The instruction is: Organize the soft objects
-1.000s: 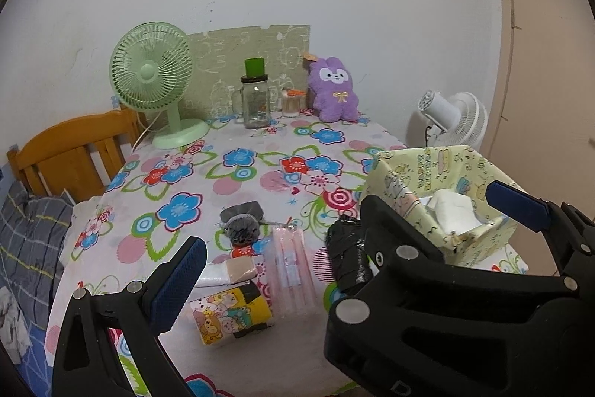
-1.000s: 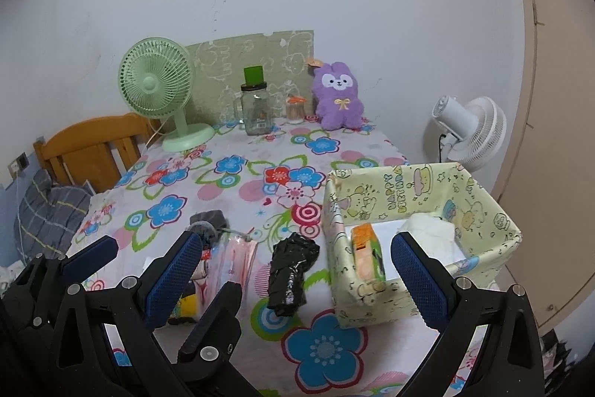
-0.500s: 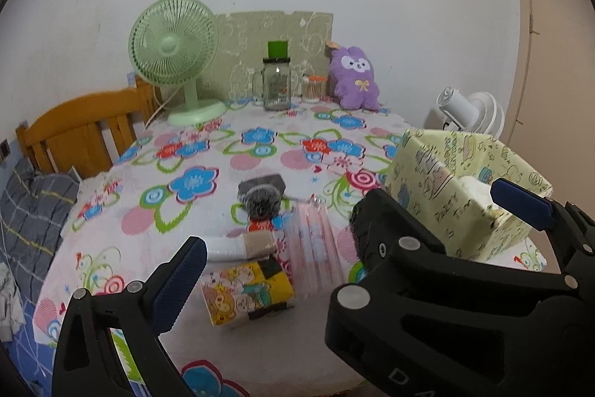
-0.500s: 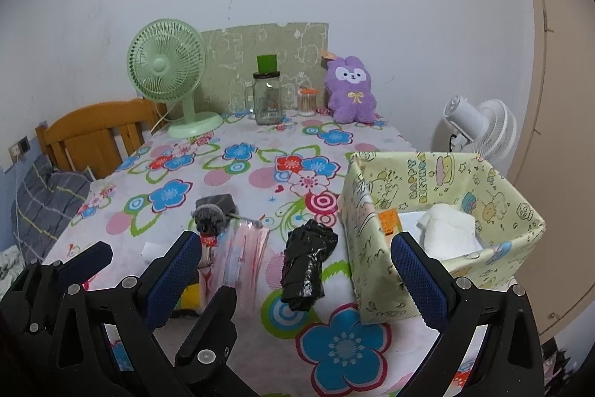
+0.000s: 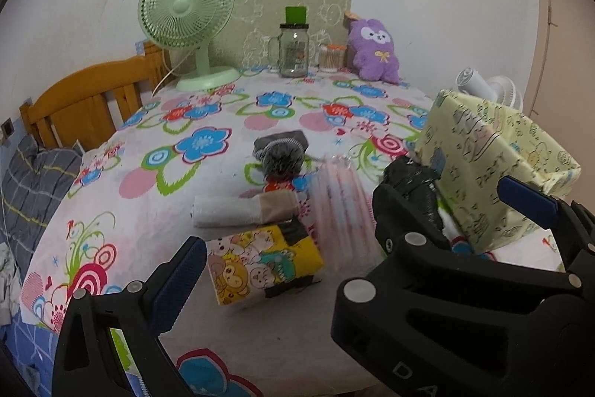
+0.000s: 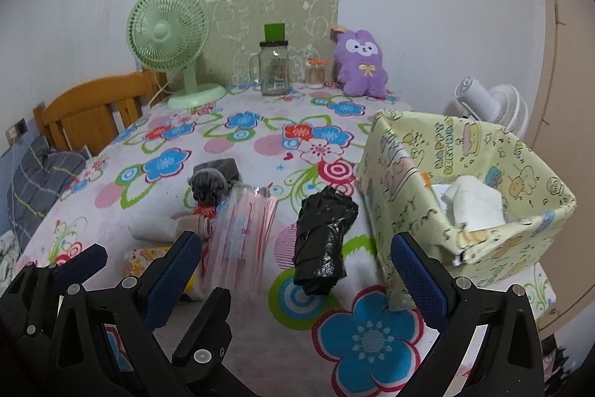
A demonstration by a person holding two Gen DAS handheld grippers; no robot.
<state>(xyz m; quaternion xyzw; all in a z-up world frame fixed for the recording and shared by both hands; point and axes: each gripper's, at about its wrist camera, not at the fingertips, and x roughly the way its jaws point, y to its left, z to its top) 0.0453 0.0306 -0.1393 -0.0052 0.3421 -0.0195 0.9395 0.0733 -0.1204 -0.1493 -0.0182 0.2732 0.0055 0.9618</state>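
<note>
Between the wide-open right tongs [image 6: 297,274], the soft, crinkly black plastic bag roll [image 6: 324,240] is best gripped mid-roll.

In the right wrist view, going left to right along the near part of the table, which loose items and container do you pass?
white roll → clear pink packet → black plastic bag → yellow paper box

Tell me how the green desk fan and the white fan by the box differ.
The green desk fan stands on the table at the back left, while the white fan sits off the table behind the yellow box. The green fan faces forward, its round grille fully visible; the white fan is turned away, showing its motor housing. The green fan appears larger and stands on a stalk and base; the white fan's support is hidden. Neither visibly spins.
</note>
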